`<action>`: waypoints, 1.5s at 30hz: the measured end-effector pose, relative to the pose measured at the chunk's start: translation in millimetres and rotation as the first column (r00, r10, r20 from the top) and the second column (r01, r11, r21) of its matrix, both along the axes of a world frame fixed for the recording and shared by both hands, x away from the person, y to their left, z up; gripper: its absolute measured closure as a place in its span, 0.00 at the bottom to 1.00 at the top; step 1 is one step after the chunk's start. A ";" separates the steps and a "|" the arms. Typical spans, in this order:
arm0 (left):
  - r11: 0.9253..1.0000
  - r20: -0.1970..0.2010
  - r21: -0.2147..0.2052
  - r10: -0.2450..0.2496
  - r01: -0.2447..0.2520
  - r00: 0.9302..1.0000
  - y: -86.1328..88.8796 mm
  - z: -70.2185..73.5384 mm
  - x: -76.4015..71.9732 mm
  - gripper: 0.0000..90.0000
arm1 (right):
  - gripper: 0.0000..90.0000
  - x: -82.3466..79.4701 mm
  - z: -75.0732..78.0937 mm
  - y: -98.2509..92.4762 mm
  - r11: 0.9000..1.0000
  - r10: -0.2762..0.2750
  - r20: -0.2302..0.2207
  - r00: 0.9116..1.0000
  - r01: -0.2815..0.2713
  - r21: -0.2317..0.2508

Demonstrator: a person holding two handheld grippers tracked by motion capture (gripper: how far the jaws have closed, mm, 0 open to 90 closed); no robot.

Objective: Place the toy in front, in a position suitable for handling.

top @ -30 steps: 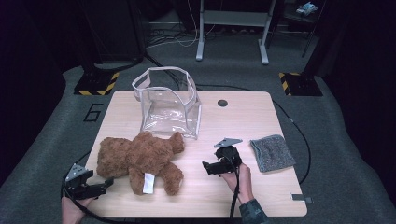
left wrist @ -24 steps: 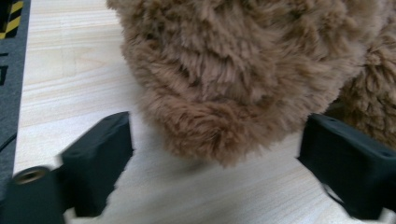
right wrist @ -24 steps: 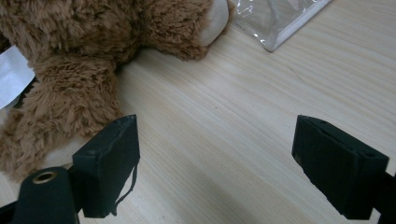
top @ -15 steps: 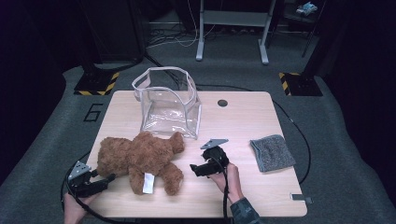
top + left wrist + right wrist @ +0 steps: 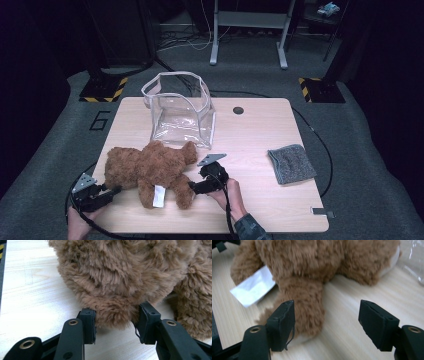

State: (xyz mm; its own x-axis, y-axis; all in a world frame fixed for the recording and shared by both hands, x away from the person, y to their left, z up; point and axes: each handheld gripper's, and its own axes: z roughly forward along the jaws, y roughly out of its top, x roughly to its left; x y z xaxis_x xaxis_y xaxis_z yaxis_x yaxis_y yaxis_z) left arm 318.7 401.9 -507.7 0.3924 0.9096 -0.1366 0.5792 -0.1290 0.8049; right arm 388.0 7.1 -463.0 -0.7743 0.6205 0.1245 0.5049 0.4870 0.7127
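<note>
A brown plush teddy bear (image 5: 150,167) lies on the wooden table (image 5: 250,135), a white tag (image 5: 158,196) on its near side. My left gripper (image 5: 112,191) is at the bear's left end. In the left gripper view its jaws have just been closing, and the gripper (image 5: 116,322) now has both pads pressed into a rounded lump of the bear's fur (image 5: 120,272). My right gripper (image 5: 192,186) is at the bear's near right limb. Its jaws have been closing but the gripper (image 5: 327,317) is still open: the limb (image 5: 307,310) touches the left pad and the right pad stands clear.
A clear plastic bag (image 5: 182,112) stands open just behind the bear. A grey cloth (image 5: 291,164) lies at the right of the table. A small round hole (image 5: 238,110) sits near the far edge. Cables trail off both near corners.
The right gripper has moved left across the table up to the bear's limb. The left gripper has stayed put and its jaws have closed in on the bear's fur.
</note>
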 end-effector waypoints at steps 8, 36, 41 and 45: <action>1.000 0.007 0.000 0.001 -0.001 1.000 0.5 -0.6 0.6 0.64 | 0.35 12.9 19.5 24.0 0.999 0.026 0.062 0.998 -0.027 0.019; 0.999 -0.017 0.009 -0.050 0.050 0.999 4.2 -0.1 4.2 0.76 | 0.90 35.4 33.9 68.0 0.997 0.069 0.066 0.995 -0.067 -0.025; 0.999 -0.014 0.010 -0.049 0.049 0.999 4.0 -0.1 4.1 0.79 | 0.94 35.9 31.6 66.3 0.998 0.069 0.067 0.995 -0.068 -0.010; 0.999 -0.004 0.008 -0.049 0.049 0.999 4.0 -0.1 3.7 0.80 | 0.95 35.6 32.3 64.5 0.998 0.059 0.069 0.996 -0.060 0.015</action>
State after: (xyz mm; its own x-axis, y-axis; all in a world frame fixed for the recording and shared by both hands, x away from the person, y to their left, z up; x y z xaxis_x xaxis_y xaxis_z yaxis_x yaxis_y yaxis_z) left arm 322.4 405.9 -507.8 0.4357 0.8906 -0.1304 0.5749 -0.1639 0.8017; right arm 423.6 71.6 -430.7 -0.8169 0.5713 0.0797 0.4249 0.5025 0.7530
